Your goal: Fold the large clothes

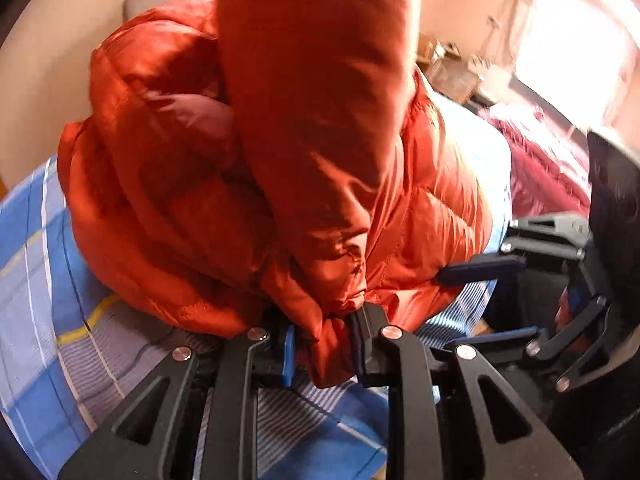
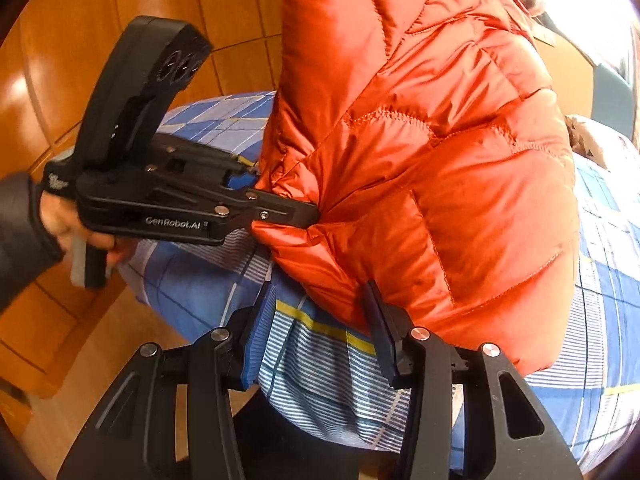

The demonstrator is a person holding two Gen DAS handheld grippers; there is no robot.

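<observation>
An orange quilted puffer jacket (image 1: pixel 200 160) lies bunched on a blue checked bed sheet (image 1: pixel 60 280). One thick fold or sleeve of it rises straight up in the left wrist view. My left gripper (image 1: pixel 326 338) is shut on a gathered edge of the jacket, with fabric squeezed between its blue pads. From the right wrist view the jacket (image 2: pixel 420 160) fills the upper right, and the left gripper (image 2: pixel 286 194) bites into its left edge. My right gripper (image 2: pixel 318 300) stands open over the sheet (image 2: pixel 320 360), its right finger against the jacket's lower hem. It also shows as the right gripper (image 1: pixel 446 312) beside the jacket.
A hand (image 2: pixel 60 216) in a dark sleeve holds the left gripper over the bed's edge. Wooden floor (image 2: pixel 80 40) lies beyond that edge. A dark red blanket (image 1: pixel 540 168) and low furniture (image 1: pixel 452 72) lie past the jacket, near a bright window.
</observation>
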